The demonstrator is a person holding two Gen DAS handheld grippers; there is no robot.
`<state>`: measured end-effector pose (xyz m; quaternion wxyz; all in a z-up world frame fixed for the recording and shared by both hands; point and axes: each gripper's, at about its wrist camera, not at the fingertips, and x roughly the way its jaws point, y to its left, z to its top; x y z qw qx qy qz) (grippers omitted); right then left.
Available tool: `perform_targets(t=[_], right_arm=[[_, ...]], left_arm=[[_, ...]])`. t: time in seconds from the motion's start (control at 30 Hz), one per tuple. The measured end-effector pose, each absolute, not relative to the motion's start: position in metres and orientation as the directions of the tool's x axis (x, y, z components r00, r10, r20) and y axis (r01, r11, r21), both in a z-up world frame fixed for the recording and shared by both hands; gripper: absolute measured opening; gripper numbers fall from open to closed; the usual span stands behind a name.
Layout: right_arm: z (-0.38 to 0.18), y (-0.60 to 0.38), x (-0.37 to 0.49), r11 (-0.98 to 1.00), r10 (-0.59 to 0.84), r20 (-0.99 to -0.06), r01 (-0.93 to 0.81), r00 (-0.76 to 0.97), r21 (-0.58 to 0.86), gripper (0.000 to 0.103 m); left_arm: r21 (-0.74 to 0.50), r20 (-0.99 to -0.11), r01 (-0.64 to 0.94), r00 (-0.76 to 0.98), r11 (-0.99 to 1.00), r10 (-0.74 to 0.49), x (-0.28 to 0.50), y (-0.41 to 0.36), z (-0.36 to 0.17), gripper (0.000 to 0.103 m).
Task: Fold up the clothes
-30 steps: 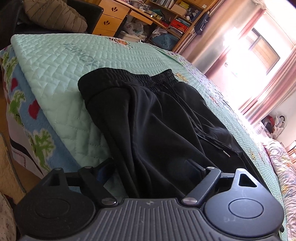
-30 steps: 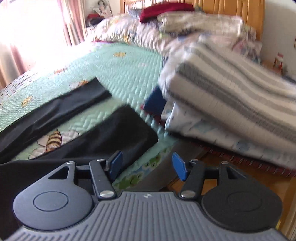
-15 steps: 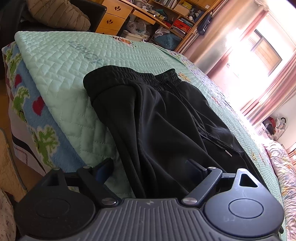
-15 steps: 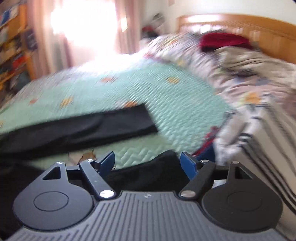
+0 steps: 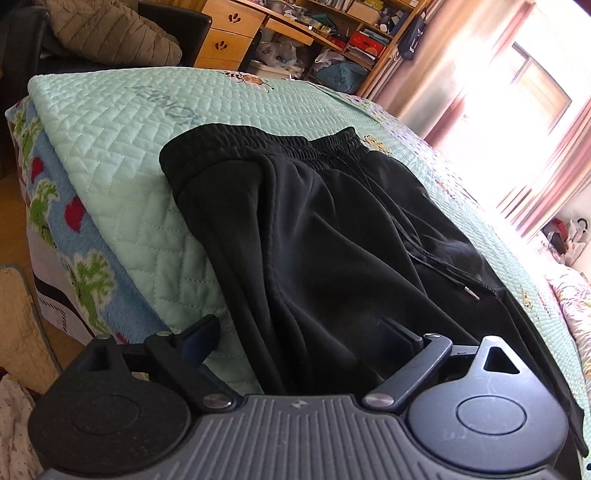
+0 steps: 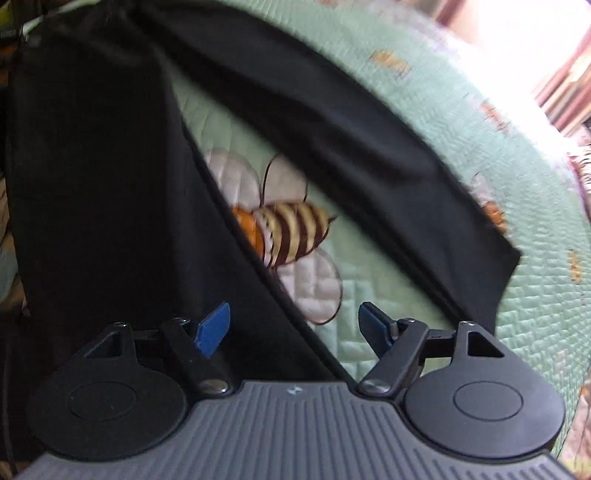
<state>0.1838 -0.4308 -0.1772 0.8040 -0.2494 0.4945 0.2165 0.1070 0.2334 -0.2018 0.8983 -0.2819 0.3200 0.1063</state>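
Black trousers (image 5: 332,229) lie spread on the pale green quilt (image 5: 129,122), with the elastic waistband (image 5: 280,144) at the far end and a drawstring (image 5: 454,280) trailing to the right. My left gripper (image 5: 299,334) hangs low over the hip part near the bed's edge. Its jaws are opening, with fabric between them but not pinched. In the right wrist view the two legs spread apart: the near leg (image 6: 110,184) and the far leg (image 6: 332,122). My right gripper (image 6: 295,328) points down over the near leg's inner edge. Its jaws are closing slightly, and the pads press on nothing.
A bee print (image 6: 288,229) shows on the quilt between the legs. Beyond the bed stand wooden desk drawers (image 5: 225,37), cluttered shelves (image 5: 351,29) and a dark chair with a padded jacket (image 5: 110,29). Pink curtains (image 5: 535,147) frame a bright window. The bed's side drops to the floor at the left.
The right gripper swung away from the bedding pile, rolled, and now looks down on the trouser legs. The left jaws spread a little wider; the left hand barely moved.
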Motion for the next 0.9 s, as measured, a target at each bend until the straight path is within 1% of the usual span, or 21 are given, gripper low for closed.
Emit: perform_targets(t=[0.03, 0.07, 0.1, 0.13, 0.17, 0.2, 0.27, 0.37, 0.43, 0.47, 0.5, 0.53, 0.6, 0.63, 0.7, 0.77, 0.83, 0.87, 0.9], right_arm=[[-0.182, -0.432, 0.189, 0.786, 0.108, -0.916, -0.597, 0.387, -0.160, 0.074], [-0.185, -0.436, 0.195, 0.798, 0.133, -0.929, -0.593, 0.346, -0.107, 0.059], [-0.186, -0.439, 0.201, 0.811, 0.176, -0.937, -0.584, 0.302, -0.037, 0.030], [-0.185, -0.439, 0.205, 0.815, 0.201, -0.937, -0.579, 0.284, -0.001, 0.022], [-0.182, -0.438, 0.205, 0.808, 0.195, -0.938, -0.589, 0.287, -0.013, 0.013], [-0.179, -0.437, 0.206, 0.800, 0.191, -0.940, -0.599, 0.282, -0.017, 0.008], [-0.168, -0.438, 0.211, 0.793, 0.185, -0.937, -0.608, 0.295, -0.035, 0.007], [-0.125, -0.450, 0.226, 0.817, 0.207, -0.887, -0.571, 0.413, -0.075, 0.007], [-0.119, -0.450, 0.235, 0.821, 0.174, -0.887, -0.561, 0.427, -0.109, 0.008], [-0.124, -0.449, 0.240, 0.824, 0.145, -0.896, -0.553, 0.419, -0.125, 0.011], [-0.138, -0.445, 0.242, 0.827, 0.102, -0.911, -0.543, 0.399, -0.145, 0.023], [-0.154, -0.440, 0.240, 0.822, 0.055, -0.924, -0.542, 0.379, -0.174, 0.027], [-0.180, -0.430, 0.235, 0.809, -0.028, -0.932, -0.539, 0.361, -0.233, 0.028], [-0.176, -0.427, 0.229, 0.810, -0.033, -0.912, -0.524, 0.408, -0.264, 0.030], [-0.159, -0.429, 0.220, 0.850, -0.042, -0.868, -0.439, 0.494, -0.291, 0.047], [-0.136, -0.429, 0.208, 0.887, -0.059, -0.797, -0.335, 0.602, -0.319, 0.053], [-0.111, -0.426, 0.193, 0.930, -0.056, -0.717, -0.225, 0.695, -0.291, 0.062], [-0.105, -0.423, 0.187, 0.952, 0.001, -0.704, -0.216, 0.711, -0.217, 0.068], [-0.102, -0.419, 0.182, 0.963, 0.071, -0.694, -0.230, 0.717, -0.138, 0.069]], left_arm=[[-0.437, -0.636, -0.371, 0.771, 0.820, 0.010, 0.108, 0.233, -0.202, 0.095], [-0.435, -0.638, -0.370, 0.770, 0.820, 0.009, 0.108, 0.233, -0.202, 0.096], [-0.434, -0.640, -0.371, 0.769, 0.821, 0.009, 0.109, 0.233, -0.202, 0.096], [-0.433, -0.641, -0.371, 0.767, 0.822, 0.009, 0.109, 0.233, -0.202, 0.097], [-0.432, -0.642, -0.373, 0.766, 0.821, 0.010, 0.110, 0.233, -0.201, 0.097], [-0.430, -0.643, -0.376, 0.766, 0.821, 0.014, 0.111, 0.233, -0.201, 0.097], [-0.428, -0.643, -0.383, 0.766, 0.819, 0.022, 0.113, 0.232, -0.200, 0.098], [-0.427, -0.640, -0.388, 0.768, 0.817, 0.030, 0.114, 0.231, -0.198, 0.098], [-0.431, -0.638, -0.392, 0.770, 0.813, 0.033, 0.114, 0.231, -0.198, 0.098], [-0.435, -0.635, -0.394, 0.772, 0.810, 0.035, 0.114, 0.231, -0.199, 0.098], [-0.435, -0.633, -0.393, 0.773, 0.810, 0.035, 0.113, 0.231, -0.199, 0.098], [-0.436, -0.632, -0.392, 0.774, 0.810, 0.034, 0.112, 0.231, -0.198, 0.098], [-0.438, -0.629, -0.386, 0.777, 0.812, 0.030, 0.110, 0.232, -0.197, 0.098], [-0.442, -0.626, -0.380, 0.780, 0.813, 0.024, 0.110, 0.233, -0.196, 0.098], [-0.459, -0.612, -0.383, 0.790, 0.802, 0.027, 0.108, 0.237, -0.195, 0.097], [-0.477, -0.598, -0.388, 0.801, 0.788, 0.033, 0.106, 0.241, -0.194, 0.097], [-0.495, -0.581, -0.391, 0.813, 0.776, 0.039, 0.104, 0.244, -0.192, 0.097], [-0.501, -0.575, -0.392, 0.817, 0.772, 0.042, 0.103, 0.244, -0.192, 0.097], [-0.506, -0.570, -0.393, 0.820, 0.768, 0.044, 0.103, 0.244, -0.192, 0.097]])
